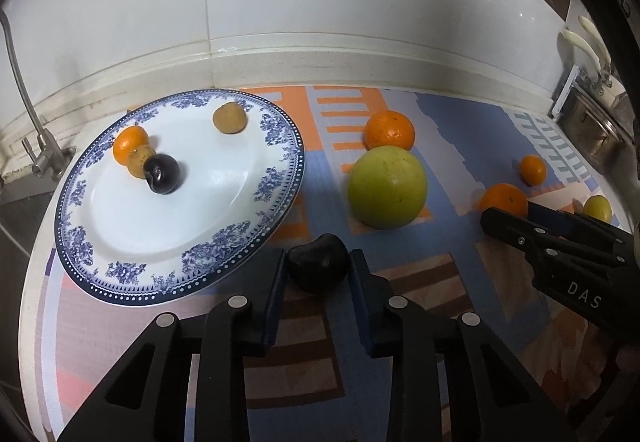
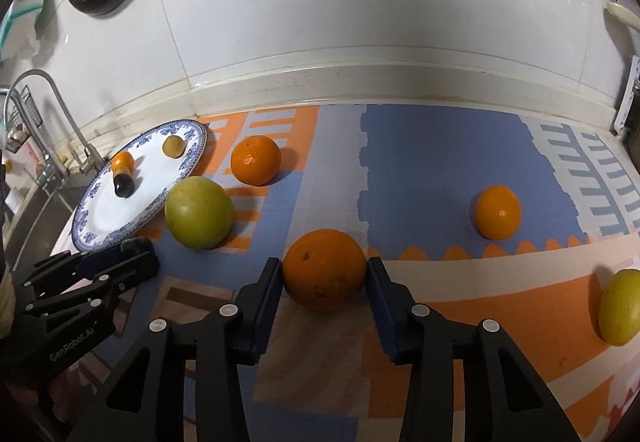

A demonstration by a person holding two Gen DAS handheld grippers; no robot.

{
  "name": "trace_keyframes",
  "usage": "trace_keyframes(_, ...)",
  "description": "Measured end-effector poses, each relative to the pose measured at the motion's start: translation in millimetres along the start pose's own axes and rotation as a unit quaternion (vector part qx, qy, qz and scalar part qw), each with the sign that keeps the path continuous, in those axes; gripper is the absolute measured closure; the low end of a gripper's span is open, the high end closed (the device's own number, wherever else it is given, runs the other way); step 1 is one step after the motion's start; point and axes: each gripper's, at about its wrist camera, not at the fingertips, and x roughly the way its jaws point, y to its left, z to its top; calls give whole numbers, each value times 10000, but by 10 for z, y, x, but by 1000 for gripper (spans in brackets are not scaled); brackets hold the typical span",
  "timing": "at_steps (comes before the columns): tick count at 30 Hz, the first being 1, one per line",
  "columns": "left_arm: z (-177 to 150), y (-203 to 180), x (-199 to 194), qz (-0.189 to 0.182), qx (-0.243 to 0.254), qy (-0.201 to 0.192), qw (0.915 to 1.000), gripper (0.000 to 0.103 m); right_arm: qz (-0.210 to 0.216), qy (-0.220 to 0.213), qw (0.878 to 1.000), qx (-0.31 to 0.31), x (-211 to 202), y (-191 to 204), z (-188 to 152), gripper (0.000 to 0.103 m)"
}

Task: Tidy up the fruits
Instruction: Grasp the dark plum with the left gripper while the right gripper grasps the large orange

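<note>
1. A dark plum (image 1: 318, 263) is grasped between the pads of the left gripper (image 1: 318, 274), on the patterned mat (image 1: 448, 130) of the desk, just beside the blue-rimmed plate (image 1: 280, 170).
2. An orange (image 2: 324, 269) is clamped by the right gripper (image 2: 325, 282) on the same mat.
3. "DAS" is read on the right gripper in the left wrist view.
4. "GenRobot.AI" is printed on the left gripper in the right wrist view.
5. A green fruit (image 1: 387, 187) is seen near the plate.
</note>
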Motion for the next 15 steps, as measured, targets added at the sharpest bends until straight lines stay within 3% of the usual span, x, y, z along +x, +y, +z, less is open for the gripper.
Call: trace_keyframes(15,40,7,-264,6,72,-293,9995,73,105,-214,9996,-133,-215,103,56,60)
